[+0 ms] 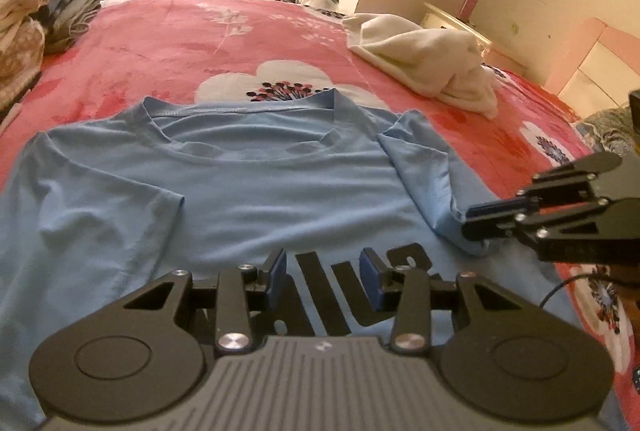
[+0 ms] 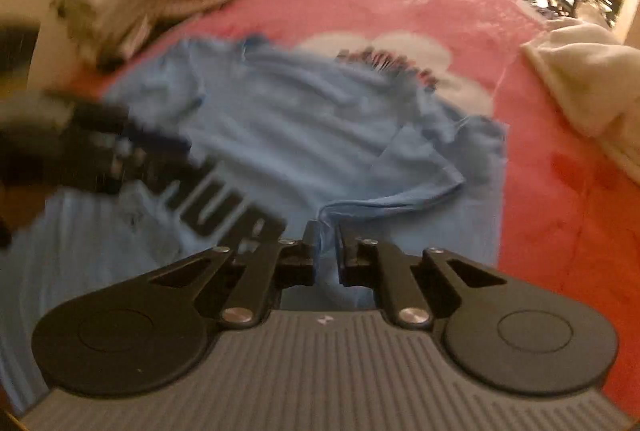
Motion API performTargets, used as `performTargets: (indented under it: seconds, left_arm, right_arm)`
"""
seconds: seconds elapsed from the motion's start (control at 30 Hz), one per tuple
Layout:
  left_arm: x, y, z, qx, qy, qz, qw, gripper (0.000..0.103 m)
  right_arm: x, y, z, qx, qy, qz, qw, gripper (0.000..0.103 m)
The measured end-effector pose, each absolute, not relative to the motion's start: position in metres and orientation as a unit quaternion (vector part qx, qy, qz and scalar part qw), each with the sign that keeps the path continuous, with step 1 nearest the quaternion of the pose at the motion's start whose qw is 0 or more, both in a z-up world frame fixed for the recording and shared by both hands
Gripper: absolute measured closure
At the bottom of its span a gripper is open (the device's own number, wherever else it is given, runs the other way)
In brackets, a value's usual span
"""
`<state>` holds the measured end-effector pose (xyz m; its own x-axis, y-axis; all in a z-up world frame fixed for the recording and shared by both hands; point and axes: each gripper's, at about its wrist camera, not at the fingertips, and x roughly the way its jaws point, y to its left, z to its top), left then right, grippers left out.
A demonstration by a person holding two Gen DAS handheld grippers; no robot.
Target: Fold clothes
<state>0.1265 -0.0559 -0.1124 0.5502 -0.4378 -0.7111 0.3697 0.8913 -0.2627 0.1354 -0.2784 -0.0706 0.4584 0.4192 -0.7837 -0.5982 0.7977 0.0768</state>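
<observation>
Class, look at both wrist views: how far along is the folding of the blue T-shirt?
Early. Done: the blue T-shirt lies flat on the pink bedspread, one sleeve already folded inward. In hand: the right claw pinches the shirt's edge; the left claw is open above the lettering, holding nothing. Left: the other sleeve lies unfolded, the body is unfolded, and the white garment waits.

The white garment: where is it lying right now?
In the left wrist view the white garment lies bunched at upper right on the pink floral bedspread, beyond the blue T-shirt.
</observation>
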Motion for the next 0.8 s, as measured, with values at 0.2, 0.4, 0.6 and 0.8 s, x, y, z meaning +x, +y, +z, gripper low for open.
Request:
performTargets:
  seconds: [0.2,0.4,0.6,0.8]
  left_arm:
    - [0.137,-0.083,-0.103,-0.036,0.392,-0.257,0.882,0.061]
    - [0.174,-0.150,-0.089,0.012,0.376,-0.312,0.873,0.054]
    - [0.195,-0.222,-0.109,0.097,0.378,-0.331,0.859,0.054]
    - [0.212,-0.220,-0.128,0.088,0.392,-0.302,0.865,0.079]
  right_arm:
    - [0.138,-0.347,-0.028,0.067,0.398,0.282,0.871,0.073]
    - [0.146,-0.397,-0.032,0.232,0.469,0.184,0.832,0.073]
    - [0.151,-0.394,-0.068,0.299,0.495,0.147,0.802,0.072]
    - [0.157,-0.395,-0.102,0.336,0.500,0.117,0.790,0.073]
